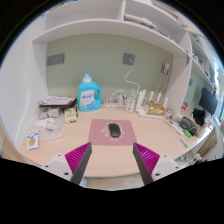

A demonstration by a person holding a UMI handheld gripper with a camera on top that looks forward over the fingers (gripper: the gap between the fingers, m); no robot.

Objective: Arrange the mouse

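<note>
Mouse (pixel 114 129) sits on a pink mat (pixel 100 135) mid-desk, well ahead of the gripper (pixel 111 168). Fingers spread wide, nothing between them. Mouse prob. light, hard plastic w/ a smooth rounded shell (likely slippery), so best to pinch across its two long sides, low down. Blue bottle (pixel 90 94) stands beyond, by the wall.

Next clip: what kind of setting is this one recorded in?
Probably a home desk nook. A mouse sits on a pink mouse pad on a light desk, shelves overhead and a blue detergent bottle against the wall. The gripper is open, short of the mouse.
</note>
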